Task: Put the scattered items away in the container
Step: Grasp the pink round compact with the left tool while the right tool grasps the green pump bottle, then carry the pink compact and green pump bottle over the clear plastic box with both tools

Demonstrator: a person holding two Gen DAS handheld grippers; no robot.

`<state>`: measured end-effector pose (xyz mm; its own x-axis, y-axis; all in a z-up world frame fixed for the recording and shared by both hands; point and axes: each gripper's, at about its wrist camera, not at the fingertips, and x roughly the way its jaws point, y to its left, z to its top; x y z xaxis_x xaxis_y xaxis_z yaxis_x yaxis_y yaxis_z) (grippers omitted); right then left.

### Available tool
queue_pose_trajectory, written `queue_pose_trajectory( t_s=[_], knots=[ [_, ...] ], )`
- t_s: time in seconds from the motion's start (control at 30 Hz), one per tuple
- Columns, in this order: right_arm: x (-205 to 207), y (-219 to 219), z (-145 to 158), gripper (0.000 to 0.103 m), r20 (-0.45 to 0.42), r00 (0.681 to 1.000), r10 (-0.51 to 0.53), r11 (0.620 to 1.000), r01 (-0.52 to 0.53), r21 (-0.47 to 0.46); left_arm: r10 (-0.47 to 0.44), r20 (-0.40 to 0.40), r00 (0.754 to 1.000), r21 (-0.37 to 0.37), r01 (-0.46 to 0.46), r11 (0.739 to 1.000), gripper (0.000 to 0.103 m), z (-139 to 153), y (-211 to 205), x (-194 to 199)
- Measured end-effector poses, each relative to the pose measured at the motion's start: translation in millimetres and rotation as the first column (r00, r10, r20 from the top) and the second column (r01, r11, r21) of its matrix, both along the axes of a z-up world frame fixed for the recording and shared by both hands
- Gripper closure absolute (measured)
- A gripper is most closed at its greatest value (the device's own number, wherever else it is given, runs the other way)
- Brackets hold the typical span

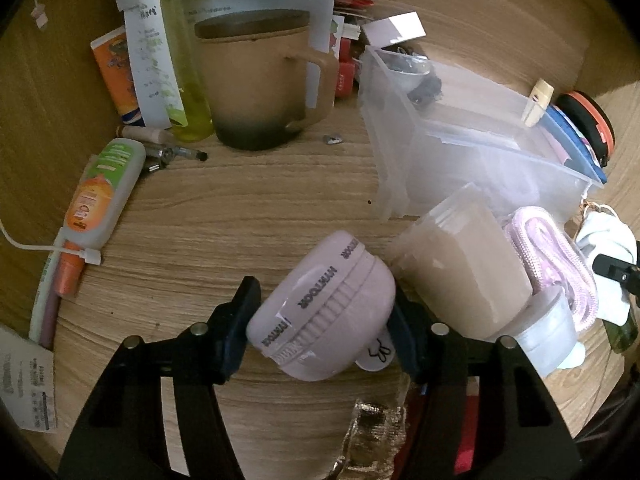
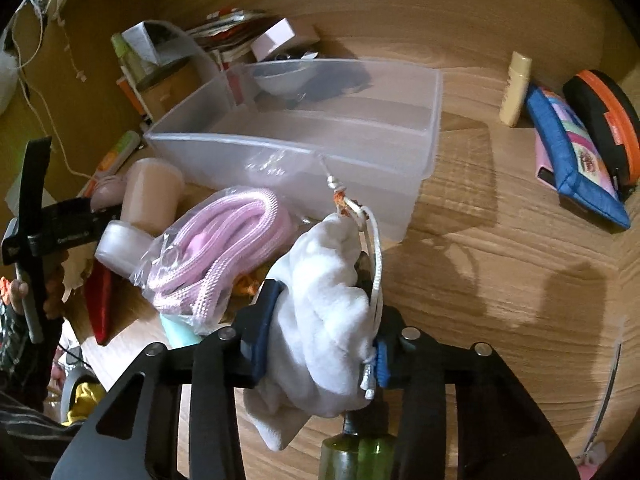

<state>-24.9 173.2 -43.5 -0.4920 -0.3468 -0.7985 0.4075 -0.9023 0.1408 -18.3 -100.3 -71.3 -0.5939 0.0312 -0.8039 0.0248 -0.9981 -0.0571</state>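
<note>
In the left wrist view my left gripper (image 1: 324, 324) is shut on a round pale-pink jar (image 1: 328, 304) with printed bands, its pads pressing both sides just above the wooden table. My right gripper (image 2: 320, 340) is shut on a bunched white drawstring pouch (image 2: 324, 304), whose cord trails up toward the bin. The clear plastic container (image 2: 280, 152) stands just beyond both grippers and is also seen at the right of the left wrist view (image 1: 460, 168). It holds a small bowl and dark items at its far end.
A beige bottle (image 1: 460, 256) and bagged pink cord (image 2: 224, 240) lie in front of the bin. A brown mug (image 1: 256, 80), tubes (image 1: 96, 196) and papers crowd the left. A cream bottle (image 2: 516, 88), blue pouch (image 2: 576, 160) and orange-black case (image 2: 604, 116) lie right. A green bottle (image 2: 360, 456) is under my right gripper.
</note>
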Motion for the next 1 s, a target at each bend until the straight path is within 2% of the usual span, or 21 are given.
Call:
queue_pose_trajectory(
  t_s=[0.17,0.3,0.37,0.47,0.67,0.8,1.0],
  knots=[
    [-8.1,8.3,14.9,0.080,-0.013,1.000,-0.015,0.999,0.014,-0.047,0.011,-0.031,0.999,0.000,-0.011,1.000,0.042,10.9,-1.3,3.9],
    [-14.2,4.9,17.0,0.080,-0.007,1.000,-0.012,1.000,0.012,-0.022,0.014,-0.053,0.998,0.011,-0.014,1.000,0.042,21.3,-0.9,5.1],
    [-18.9,6.3,12.4,0.076,0.017,0.999,-0.031,0.999,0.031,-0.009,0.013,-0.062,0.998,0.011,-0.013,1.000,0.042,24.3,-0.3,5.9],
    [-23.5,16.0,12.0,0.052,0.023,0.998,-0.063,0.998,0.064,-0.004,0.008,-0.066,0.998,0.017,-0.007,1.000,0.042,26.9,0.9,7.4],
    [-11.3,31.7,28.4,0.035,-0.034,0.995,-0.098,0.995,0.099,0.007,-0.015,-0.081,0.997,0.021,0.017,1.000,0.042,33.5,8.3,12.2],
    [6.4,46.7,33.4,0.035,-0.102,0.984,-0.148,0.984,0.156,0.081,-0.034,-0.093,0.995,0.032,0.037,0.999,0.042,38.6,15.1,13.8],
    [31.1,87.4,26.2,0.033,-0.136,0.953,-0.269,0.947,0.288,0.143,-0.074,-0.105,0.992,0.051,0.080,0.996,0.042,46.9,27.6,13.6]
  ],
)
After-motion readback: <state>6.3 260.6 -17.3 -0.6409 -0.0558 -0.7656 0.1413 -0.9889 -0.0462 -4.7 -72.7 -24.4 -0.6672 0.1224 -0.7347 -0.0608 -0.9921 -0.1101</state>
